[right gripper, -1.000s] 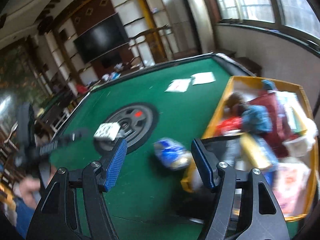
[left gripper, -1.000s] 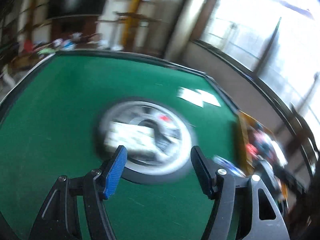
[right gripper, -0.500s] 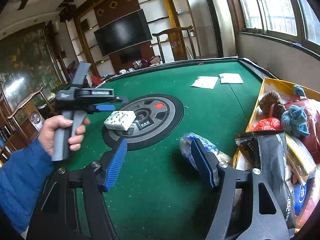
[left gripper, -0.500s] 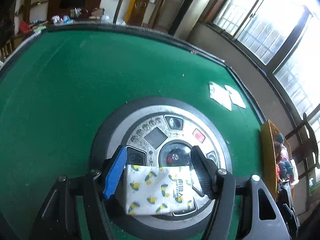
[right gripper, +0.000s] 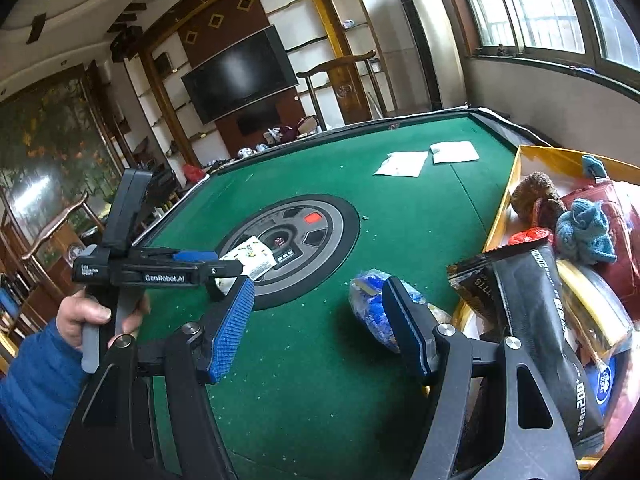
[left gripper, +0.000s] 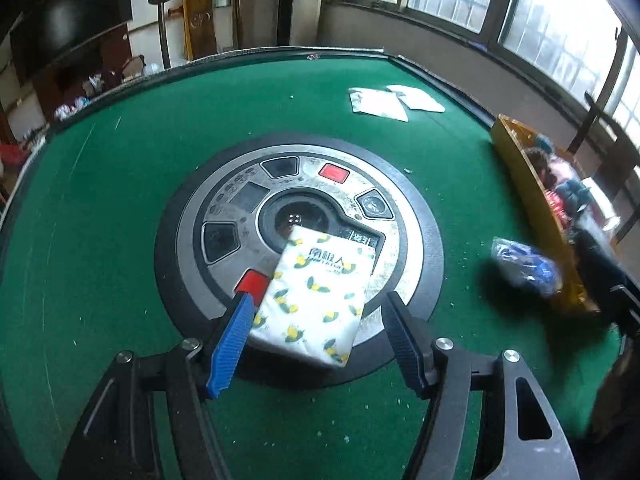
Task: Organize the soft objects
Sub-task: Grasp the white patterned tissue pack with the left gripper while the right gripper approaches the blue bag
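A: From the left wrist, what do you get that the right wrist misses?

B: The tissue pack [left gripper: 316, 292], white with lemon prints, seen from above. It lies on the round control panel [left gripper: 298, 248] at the middle of the green table [left gripper: 100, 208], between the spread fingers of the left gripper [left gripper: 316, 342]. The blue finger is just beside the pack's left edge, the black one stands apart from its right edge, so the grip is released.

A: And the right wrist?

B: It shows the left gripper from outside [right gripper: 224, 270], a hand [right gripper: 86, 318] on its handle, with the pack [right gripper: 250, 258] peeking out past it on the panel [right gripper: 316, 236]. It also shows the yellow box [right gripper: 516, 184] to the right of the panel, crammed with soft things.

A: The right gripper [right gripper: 318, 328]?

B: Fingers apart, gripping nothing. The blue bag [right gripper: 370, 306] lies beyond them, between panel and box.

A: Counts?

B: Two grippers, one tissue pack, one blue bag, one box, two white papers [right gripper: 402, 163] beyond the panel.
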